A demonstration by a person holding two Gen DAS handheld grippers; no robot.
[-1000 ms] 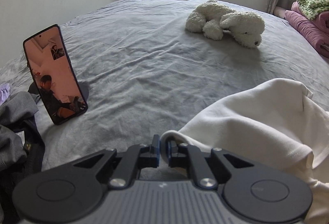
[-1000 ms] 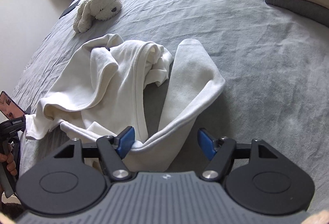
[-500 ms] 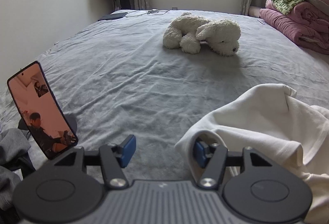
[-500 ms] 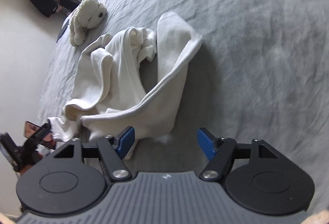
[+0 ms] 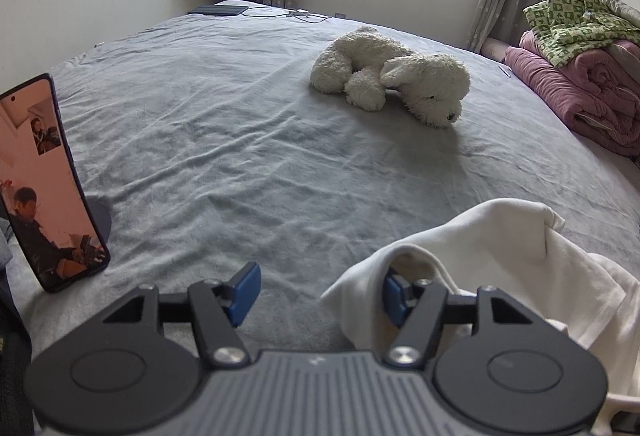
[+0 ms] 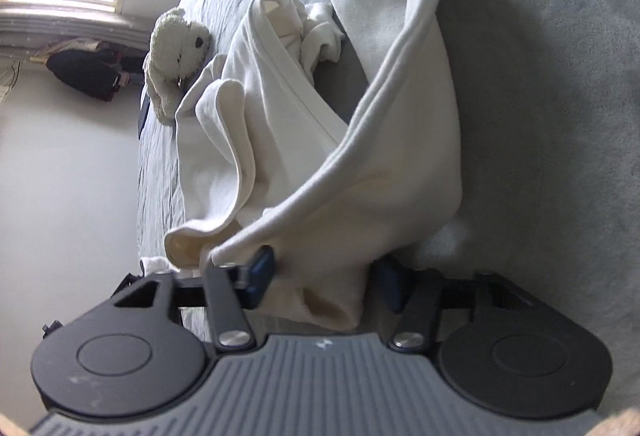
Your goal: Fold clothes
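Observation:
A white long-sleeved garment [image 5: 500, 256] lies crumpled on the grey bed [image 5: 240, 139]. My left gripper [image 5: 320, 296] is at its near corner with jaws opening. The corner drapes loosely over the right fingertip [image 5: 394, 300], and the left fingertip [image 5: 246, 292] is bare above the sheet. In the right wrist view the garment [image 6: 280, 139] stretches away from me. My right gripper [image 6: 326, 282], rolled to one side, has the bunched sleeve end between its jaws, which are closing. The pads sit at both sides of the cloth without squeezing it.
A white plush dog [image 5: 392, 79] lies mid-bed beyond the garment. A phone [image 5: 44, 187] stands propped at the left. Folded pink quilts [image 5: 580, 91] with a green garment [image 5: 576, 19] on top sit at the right. Dark clothes [image 5: 8, 336] lie at the left edge.
My left gripper went from shut on the garment's corner to open, and its view tilted up. My right gripper rolled, dropped onto the sleeve end, and its jaws narrowed around it.

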